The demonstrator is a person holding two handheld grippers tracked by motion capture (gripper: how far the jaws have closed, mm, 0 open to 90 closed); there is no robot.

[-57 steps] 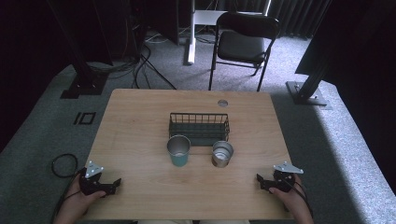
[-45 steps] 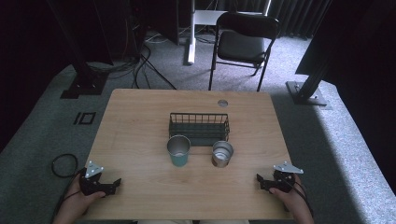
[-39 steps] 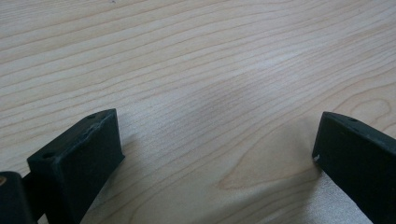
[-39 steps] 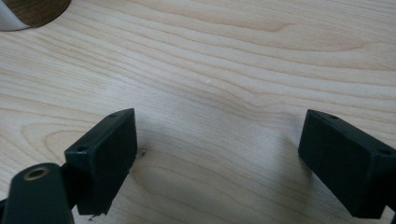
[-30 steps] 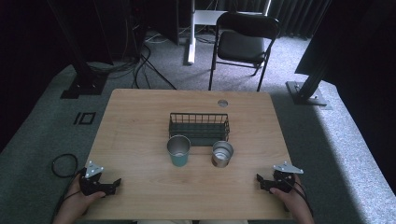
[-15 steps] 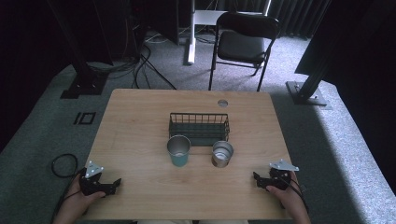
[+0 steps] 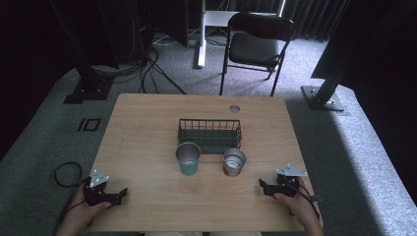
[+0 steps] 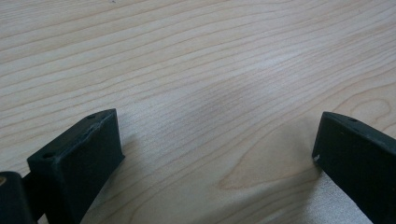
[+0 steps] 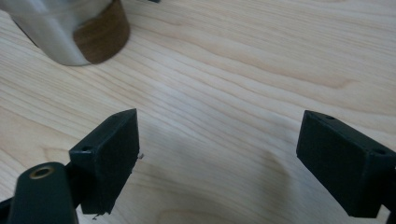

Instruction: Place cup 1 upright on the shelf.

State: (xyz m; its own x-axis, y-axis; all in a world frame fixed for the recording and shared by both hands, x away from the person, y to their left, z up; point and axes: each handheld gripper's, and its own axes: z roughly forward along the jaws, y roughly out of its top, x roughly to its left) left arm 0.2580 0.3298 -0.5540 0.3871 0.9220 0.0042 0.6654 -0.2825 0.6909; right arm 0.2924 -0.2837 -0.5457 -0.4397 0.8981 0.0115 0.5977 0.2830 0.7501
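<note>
A teal cup (image 7: 188,159) with a metal inside and a shorter metal cup (image 7: 234,162) with a brown band stand side by side at the table's middle, in front of a dark wire basket (image 7: 209,134). The metal cup's base (image 9: 79,30) sits at the top left of the right gripper view. My left gripper (image 7: 120,193) rests open on the table's near left corner, with bare wood between its jaws (image 8: 217,154). Near the front right, my right gripper (image 7: 262,187) is open and empty (image 9: 219,154), a short way right of and nearer than the metal cup.
The wooden table (image 7: 147,128) has a round cable hole (image 7: 234,108) at the back. Beyond the table stands a black folding chair (image 7: 258,44). Cables (image 7: 66,172) lie on the grey carpet at the left. Dark stand legs (image 7: 324,96) rise on both sides.
My right gripper has slid a little to the left, toward the metal cup. The left gripper and the cups have not moved.
</note>
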